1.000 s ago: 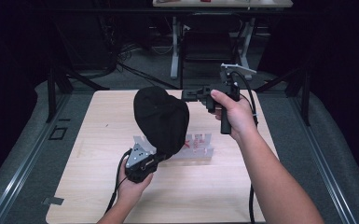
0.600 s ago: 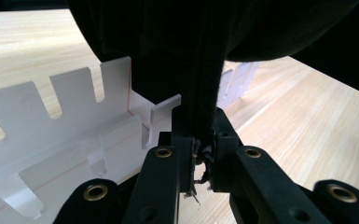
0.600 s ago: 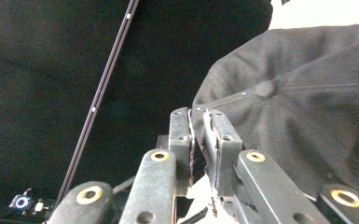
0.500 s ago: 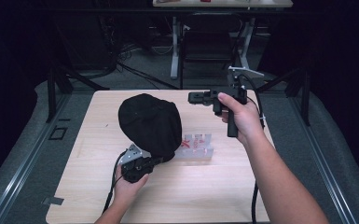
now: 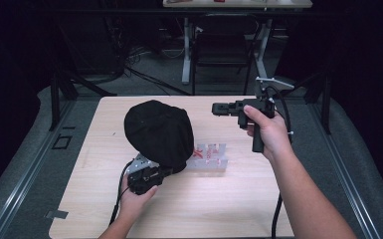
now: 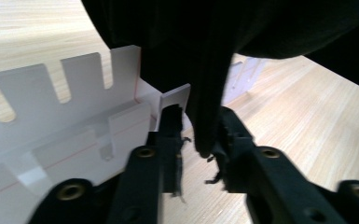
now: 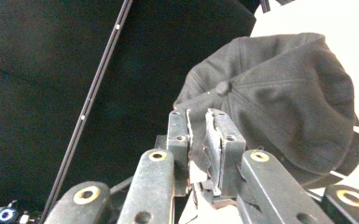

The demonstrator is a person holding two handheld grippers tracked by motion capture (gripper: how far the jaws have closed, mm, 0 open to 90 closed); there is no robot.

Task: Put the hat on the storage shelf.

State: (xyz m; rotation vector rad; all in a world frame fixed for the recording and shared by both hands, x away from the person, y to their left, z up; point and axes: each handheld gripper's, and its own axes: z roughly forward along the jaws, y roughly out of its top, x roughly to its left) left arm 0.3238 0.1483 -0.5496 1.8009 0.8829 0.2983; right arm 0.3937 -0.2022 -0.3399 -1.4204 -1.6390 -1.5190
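A black cap (image 5: 156,132) hangs over the left end of a clear acrylic rack (image 5: 211,157) at the table's middle. My left gripper (image 5: 165,172) sits under the cap's near edge, shut on the cap's fabric. In the left gripper view the dark cloth (image 6: 214,46) drops between the jaws of the left gripper (image 6: 198,135), with the notched rack (image 6: 74,121) just beyond. My right gripper (image 5: 215,108) is raised to the right of the cap, pointing left, apart from it. In the right gripper view its jaws (image 7: 198,121) stand shut on nothing, and the cap (image 7: 279,102) lies beyond.
The wooden table (image 5: 229,199) has bare room in front and at both sides of the rack. Cables trail from both grippers toward the near edge. Metal rails (image 5: 25,169) run along the table's sides, and desk legs (image 5: 186,50) stand in the dark behind.
The cap and my left gripper have shifted left and a little toward the near edge. My right hand has drifted right, which widens the gap between the right gripper and the cap.
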